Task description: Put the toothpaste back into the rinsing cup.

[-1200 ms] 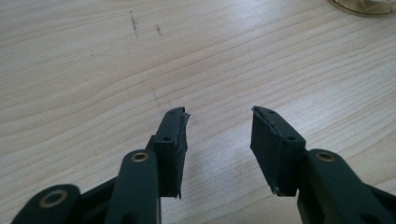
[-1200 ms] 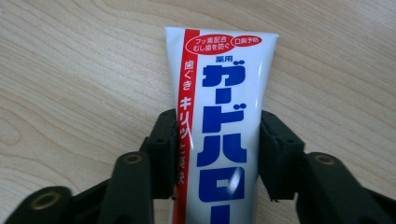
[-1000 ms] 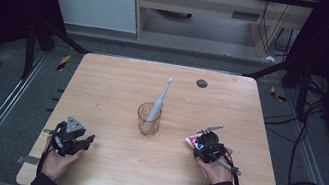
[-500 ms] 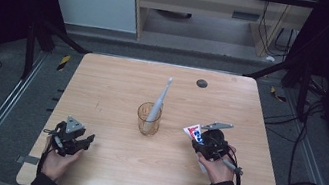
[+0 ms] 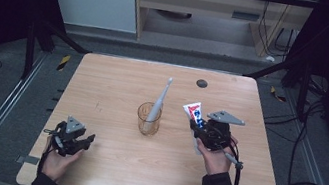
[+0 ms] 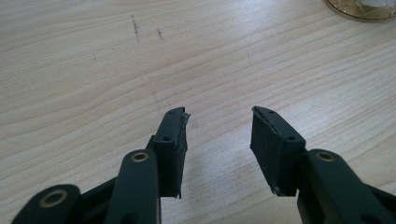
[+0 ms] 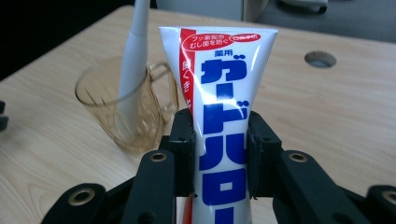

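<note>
The right gripper (image 5: 200, 125) is clamping a toothpaste tube (image 7: 219, 107) between its jaws and has been lifting it off the table (image 5: 114, 79) over the last second, the tube now standing crimped end up, just beside the glass mug (image 5: 148, 118) holding a toothbrush (image 5: 158, 102). The jaws have just been tightening a little on the tube. I judge the pick-up is done and the carry to the mug is beginning. The left gripper (image 6: 219, 135) is resting low over the table near its front left corner, jaws apart and holding nothing

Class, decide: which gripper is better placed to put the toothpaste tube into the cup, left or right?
Right. The right gripper is clamped on the toothpaste tube beside the cup; the left gripper is open, farther off.
</note>
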Tool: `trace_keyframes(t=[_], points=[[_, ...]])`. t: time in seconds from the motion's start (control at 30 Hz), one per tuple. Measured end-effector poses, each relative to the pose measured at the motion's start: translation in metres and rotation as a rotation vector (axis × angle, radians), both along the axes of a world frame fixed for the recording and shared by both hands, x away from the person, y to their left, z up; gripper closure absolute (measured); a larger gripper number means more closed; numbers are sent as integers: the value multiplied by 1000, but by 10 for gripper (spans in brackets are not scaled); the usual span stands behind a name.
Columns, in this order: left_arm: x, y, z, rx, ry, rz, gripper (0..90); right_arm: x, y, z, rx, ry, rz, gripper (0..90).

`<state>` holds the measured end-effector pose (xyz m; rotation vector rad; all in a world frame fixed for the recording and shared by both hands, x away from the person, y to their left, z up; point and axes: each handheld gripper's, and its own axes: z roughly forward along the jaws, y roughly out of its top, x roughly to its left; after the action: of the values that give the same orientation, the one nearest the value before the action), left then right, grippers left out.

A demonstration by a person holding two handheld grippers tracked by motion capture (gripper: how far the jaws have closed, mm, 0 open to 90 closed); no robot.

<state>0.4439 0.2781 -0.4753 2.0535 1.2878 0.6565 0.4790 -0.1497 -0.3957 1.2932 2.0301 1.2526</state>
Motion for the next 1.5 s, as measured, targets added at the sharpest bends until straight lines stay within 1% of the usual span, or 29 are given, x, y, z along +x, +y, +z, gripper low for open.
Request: trace_keyframes(t=[0.07,0.2,0.5,0.7,0.9,0.97,1.03,1.1,1.3,1.5], points=[[0,0,0,-1,-1,0,550,0,3,5,27,-35,-8,686],[0,0,0,-3,-3,0,550,-1,8,8,58,-75,-8,686],[0,0,0,-3,-6,0,551,-3,17,16,109,-141,3,689],[0,0,0,-3,-7,1,551,-5,20,19,144,-192,-3,689],[0,1,0,-5,-8,2,551,-5,28,21,174,-233,19,689],[0,1,0,-4,-7,2,552,-5,31,21,193,-243,22,689],[0,0,0,-4,-8,1,552,-6,33,22,201,-252,25,689],[0,0,0,-3,-8,0,552,-5,37,23,204,-262,28,689],[-1,1,1,-5,-10,4,552,-3,49,26,245,-299,43,690],[-1,1,1,-6,-10,4,553,1,61,28,260,-312,63,690]])
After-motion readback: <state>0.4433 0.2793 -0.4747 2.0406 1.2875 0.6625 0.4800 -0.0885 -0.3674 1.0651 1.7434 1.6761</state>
